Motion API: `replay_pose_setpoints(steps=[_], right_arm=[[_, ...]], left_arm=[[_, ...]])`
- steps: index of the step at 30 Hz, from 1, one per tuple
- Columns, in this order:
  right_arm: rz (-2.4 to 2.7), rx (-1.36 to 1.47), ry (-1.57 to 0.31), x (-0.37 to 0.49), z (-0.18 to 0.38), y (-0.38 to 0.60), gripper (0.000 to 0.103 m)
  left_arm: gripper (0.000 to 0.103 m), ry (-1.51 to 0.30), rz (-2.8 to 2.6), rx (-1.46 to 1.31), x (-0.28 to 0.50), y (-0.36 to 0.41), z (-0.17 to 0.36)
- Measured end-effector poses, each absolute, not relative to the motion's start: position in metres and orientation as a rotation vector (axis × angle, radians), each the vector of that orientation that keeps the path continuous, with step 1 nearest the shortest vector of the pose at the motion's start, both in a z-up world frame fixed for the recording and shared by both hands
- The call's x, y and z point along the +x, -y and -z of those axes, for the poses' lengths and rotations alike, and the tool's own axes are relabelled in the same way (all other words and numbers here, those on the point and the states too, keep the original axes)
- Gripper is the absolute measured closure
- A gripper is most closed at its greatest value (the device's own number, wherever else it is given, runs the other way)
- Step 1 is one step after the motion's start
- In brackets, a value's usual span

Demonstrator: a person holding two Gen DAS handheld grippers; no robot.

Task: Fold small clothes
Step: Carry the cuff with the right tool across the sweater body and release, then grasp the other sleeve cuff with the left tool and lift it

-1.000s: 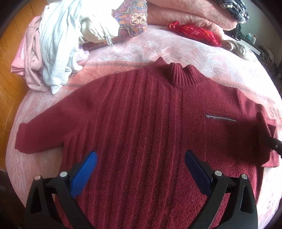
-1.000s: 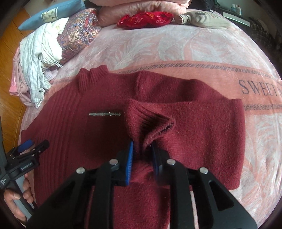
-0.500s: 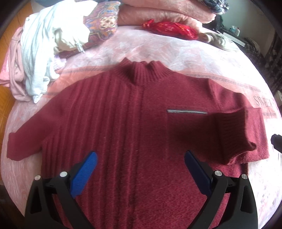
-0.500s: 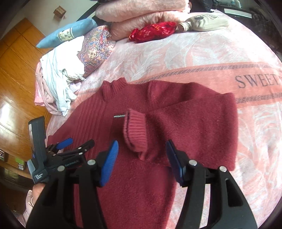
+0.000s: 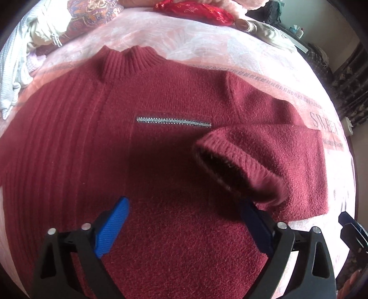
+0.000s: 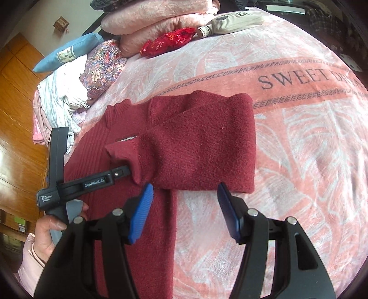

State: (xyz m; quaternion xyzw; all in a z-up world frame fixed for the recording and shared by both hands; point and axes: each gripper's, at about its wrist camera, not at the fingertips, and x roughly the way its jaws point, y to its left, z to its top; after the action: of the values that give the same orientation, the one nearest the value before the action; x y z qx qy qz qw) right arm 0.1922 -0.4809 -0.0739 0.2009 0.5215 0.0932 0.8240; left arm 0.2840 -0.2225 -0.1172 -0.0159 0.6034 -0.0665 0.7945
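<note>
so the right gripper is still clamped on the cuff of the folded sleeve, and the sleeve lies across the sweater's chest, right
Not quite. The right gripper is open, clear of the cuff, as the right wrist view shows; its jaws have just been opening. The folded sleeve does lie across the sweater.

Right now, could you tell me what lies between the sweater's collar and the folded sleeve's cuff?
In the left wrist view, a silver zipper on the sweater's chest.

I see a bed covered by a pink blanket (image 6: 299, 138) printed with pale leaves and the words "SWEET", under soft daylight. At its head are stacked pink quilts (image 6: 156, 20), a blue pillow (image 6: 69, 54) and a paisley cushion (image 6: 103, 66). Orange wooden floor (image 6: 16, 147) shows beside the bed.
</note>
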Motion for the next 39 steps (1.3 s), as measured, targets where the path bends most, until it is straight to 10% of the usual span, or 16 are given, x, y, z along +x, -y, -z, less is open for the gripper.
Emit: replay_pose_setpoints(steps=[15,19,22,39], right_arm=[[-0.187,0.409,-1.131,0.184,0.09,0.478,0.043],[-0.167,0.416,-1.14,0.185,0.093,0.483,0.043],[-0.157,0.425,-1.143,0.183,0.095,0.487,0.043],[-0.2,0.376,-1.123,0.202,0.077,0.455,0.043]], left_arm=[[0.005,-1.33,0.068,-0.063,0.279,0.228,0.116],[0.063,-1.32,0.175,-0.212,0.294,0.221,0.122],[0.081,-1.308,0.238,-0.364,0.298,0.209,0.12],[0.083,-0.922,0.071,-0.368,0.306,0.027,-0.014]])
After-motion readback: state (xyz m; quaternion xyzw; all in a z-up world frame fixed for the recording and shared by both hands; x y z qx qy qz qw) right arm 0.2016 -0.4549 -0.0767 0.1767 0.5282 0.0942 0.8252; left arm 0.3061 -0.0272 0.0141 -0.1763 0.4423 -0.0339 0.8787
